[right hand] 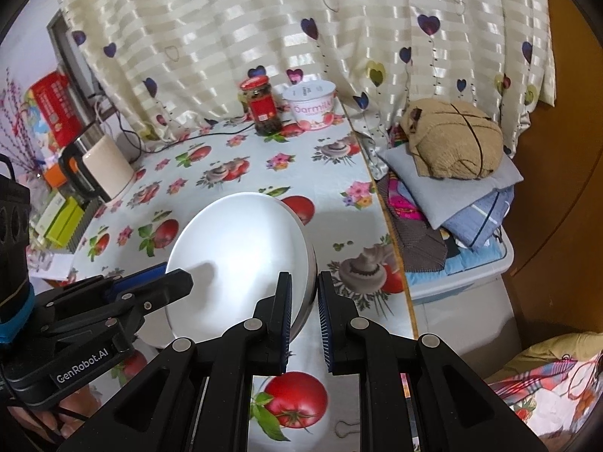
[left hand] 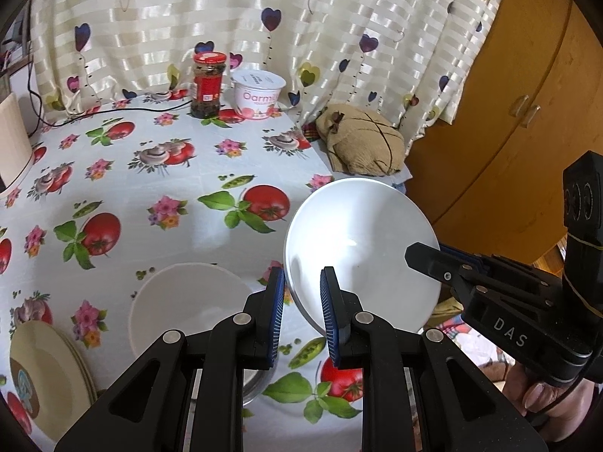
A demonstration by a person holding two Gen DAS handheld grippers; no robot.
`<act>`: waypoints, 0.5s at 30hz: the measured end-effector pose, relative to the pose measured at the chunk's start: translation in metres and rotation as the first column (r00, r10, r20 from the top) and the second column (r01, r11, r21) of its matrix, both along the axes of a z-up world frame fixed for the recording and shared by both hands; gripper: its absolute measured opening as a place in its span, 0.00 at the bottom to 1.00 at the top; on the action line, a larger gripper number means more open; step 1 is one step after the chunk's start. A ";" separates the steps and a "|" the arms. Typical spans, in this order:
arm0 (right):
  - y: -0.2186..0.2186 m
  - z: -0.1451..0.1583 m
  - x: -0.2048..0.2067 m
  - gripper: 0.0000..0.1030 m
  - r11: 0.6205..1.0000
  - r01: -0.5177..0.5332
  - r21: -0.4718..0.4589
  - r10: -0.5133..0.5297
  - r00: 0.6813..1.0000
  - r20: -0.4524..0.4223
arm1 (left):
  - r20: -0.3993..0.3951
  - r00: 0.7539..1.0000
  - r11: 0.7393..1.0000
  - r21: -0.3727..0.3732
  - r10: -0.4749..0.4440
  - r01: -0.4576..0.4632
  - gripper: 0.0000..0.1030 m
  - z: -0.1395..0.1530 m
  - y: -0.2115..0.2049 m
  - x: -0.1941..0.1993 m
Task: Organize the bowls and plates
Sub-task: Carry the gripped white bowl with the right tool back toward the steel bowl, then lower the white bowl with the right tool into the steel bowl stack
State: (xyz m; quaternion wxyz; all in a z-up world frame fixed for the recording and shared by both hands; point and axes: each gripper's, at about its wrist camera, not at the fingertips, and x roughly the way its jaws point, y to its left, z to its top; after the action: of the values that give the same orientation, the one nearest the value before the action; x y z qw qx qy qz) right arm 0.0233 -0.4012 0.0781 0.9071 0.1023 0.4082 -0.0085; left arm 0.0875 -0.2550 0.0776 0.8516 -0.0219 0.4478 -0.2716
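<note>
A white bowl (left hand: 358, 241) with a grey metal outside hangs tilted above the table, held by both grippers. In the left wrist view my left gripper (left hand: 301, 295) is shut on the bowl's near left rim. My right gripper (left hand: 424, 260) comes in from the right, one finger lying over the bowl's inside. In the right wrist view the same bowl (right hand: 237, 252) sits left of centre, and my right gripper (right hand: 304, 295) is shut on its right rim. The left gripper (right hand: 174, 273) clamps the opposite rim. A second white bowl (left hand: 184, 301) rests on the table, beside stacked cream plates (left hand: 45, 373).
A flowered tablecloth (left hand: 188, 196) covers the table. A red-lidded jar (left hand: 207, 84) and a yogurt tub (left hand: 258, 94) stand at the back by the curtain. A cream kettle (right hand: 107, 165) is at the left, folded fabrics (right hand: 452, 143) and a wooden cabinet (left hand: 501, 113) at the right.
</note>
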 end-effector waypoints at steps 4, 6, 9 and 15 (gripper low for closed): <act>0.010 0.001 0.004 0.13 1.000 -0.022 0.000 0.022 1.000 0.001 | 0.003 1.000 1.000 0.004 0.022 -0.022 0.20 0.000 0.011 -0.001; 0.015 0.001 0.006 0.13 1.000 -0.032 0.001 0.032 1.000 0.000 | 0.002 0.999 0.999 0.007 0.033 -0.033 0.20 0.000 0.016 -0.001; 0.022 0.000 0.009 0.13 0.999 -0.049 0.003 0.049 0.999 -0.003 | 0.002 0.999 0.999 0.011 0.049 -0.049 0.20 0.000 0.023 -0.001; 0.035 -0.001 0.014 0.13 0.997 -0.077 0.003 0.077 0.997 -0.006 | -0.001 0.997 0.997 0.016 0.074 -0.074 0.20 -0.002 0.036 -0.001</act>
State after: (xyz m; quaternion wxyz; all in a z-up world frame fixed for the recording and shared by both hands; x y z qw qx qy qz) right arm 0.0371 -0.3661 0.0768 0.9053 0.0879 0.4148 0.0267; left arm 0.0865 -0.2189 0.0756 0.8609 -0.0320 0.4495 -0.2361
